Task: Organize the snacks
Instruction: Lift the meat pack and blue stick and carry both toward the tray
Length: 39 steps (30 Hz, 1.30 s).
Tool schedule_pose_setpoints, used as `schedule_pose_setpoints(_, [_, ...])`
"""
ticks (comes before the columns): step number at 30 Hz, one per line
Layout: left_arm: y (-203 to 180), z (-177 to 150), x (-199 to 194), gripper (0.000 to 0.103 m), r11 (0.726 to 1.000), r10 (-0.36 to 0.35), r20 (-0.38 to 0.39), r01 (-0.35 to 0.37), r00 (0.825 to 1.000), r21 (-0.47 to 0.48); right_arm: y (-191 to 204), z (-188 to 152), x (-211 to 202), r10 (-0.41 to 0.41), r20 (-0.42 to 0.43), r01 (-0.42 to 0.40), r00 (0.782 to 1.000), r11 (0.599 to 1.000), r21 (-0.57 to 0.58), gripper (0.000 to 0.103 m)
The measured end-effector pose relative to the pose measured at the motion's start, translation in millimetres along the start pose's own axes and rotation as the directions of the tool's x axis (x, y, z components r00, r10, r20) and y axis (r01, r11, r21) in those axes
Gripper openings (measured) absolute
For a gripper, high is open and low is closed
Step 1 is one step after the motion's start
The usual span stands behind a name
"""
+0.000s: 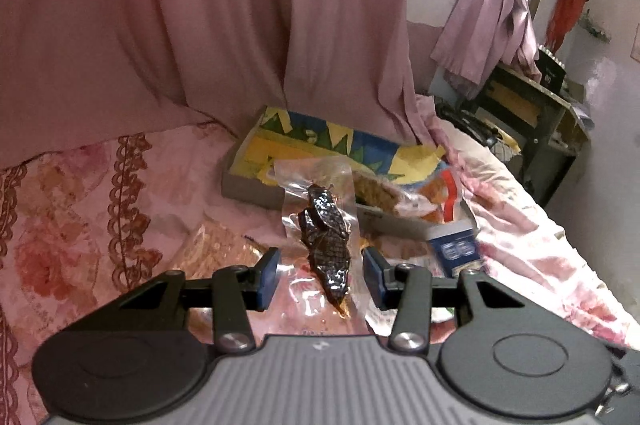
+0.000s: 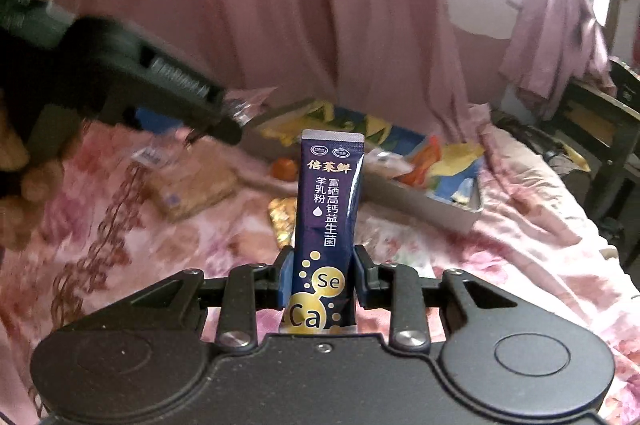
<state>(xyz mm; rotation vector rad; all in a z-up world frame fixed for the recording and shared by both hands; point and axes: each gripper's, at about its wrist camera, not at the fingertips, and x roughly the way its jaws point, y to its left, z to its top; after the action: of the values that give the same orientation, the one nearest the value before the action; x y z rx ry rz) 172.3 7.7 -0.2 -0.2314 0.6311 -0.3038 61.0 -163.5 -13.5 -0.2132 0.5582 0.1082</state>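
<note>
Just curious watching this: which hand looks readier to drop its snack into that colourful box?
Probably the right gripper: shut on the dark blue stick sachet. The left gripper is open around the clear vacuum pouch of dark snack, far from the colourful-lined cardboard box.

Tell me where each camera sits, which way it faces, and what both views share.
Left wrist: behind the left gripper, facing the colourful paper-lined cardboard tray; a clear vacuum pack of dark meat lies between its parted blue pads.
Right wrist: behind the right gripper, shut on a navy powder stick sachet; the left gripper shows too.
Shared: tray, pink curtain, floral bedsheet.
</note>
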Motion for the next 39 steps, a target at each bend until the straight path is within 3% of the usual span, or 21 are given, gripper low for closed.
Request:
schedule_pose_setpoints(5, [-4.2,5.2,10.5,0.049,0.998,0.007,0.053,-0.011,0.999,0.063,-26.0,18.1,0.2,-0.039,0.033,0.039,0.999,0.999,-0.002,0.032])
schedule_pose_setpoints(10, [-9.7,15.7,24.4,0.049,0.996,-0.041,0.093,0.032,0.995,0.089,-52.5,37.2,13.7,-0.088,0.08,0.091,0.993,0.995,-0.044,0.032])
schedule_pose_setpoints(16, [-21.9,33.8,61.6,0.049,0.992,-0.079,0.108,0.068,0.991,0.105,-94.7,52.0,41.9,-0.158,0.126,0.157,0.979,0.987,0.021,0.032])
schedule_pose_setpoints(25, [-26.9,71.5,127.8,0.049,0.992,-0.124,0.113,0.121,0.986,0.038,-139.7,65.4,104.0,-0.236,0.11,0.219,0.966,0.965,0.144,0.032])
schedule_pose_setpoints(34, [-13.9,80.9,174.6,0.049,0.992,-0.126,0.042,0.126,0.991,0.006,-154.2,71.1,167.3,-0.214,0.034,0.202,0.976,0.957,0.206,0.032])
schedule_pose_setpoints(39, [-12.7,84.8,193.6,0.049,0.991,-0.135,0.007,0.135,0.991,-0.005,-151.6,69.4,184.1,-0.22,0.006,0.215,0.976,0.959,0.184,0.032])
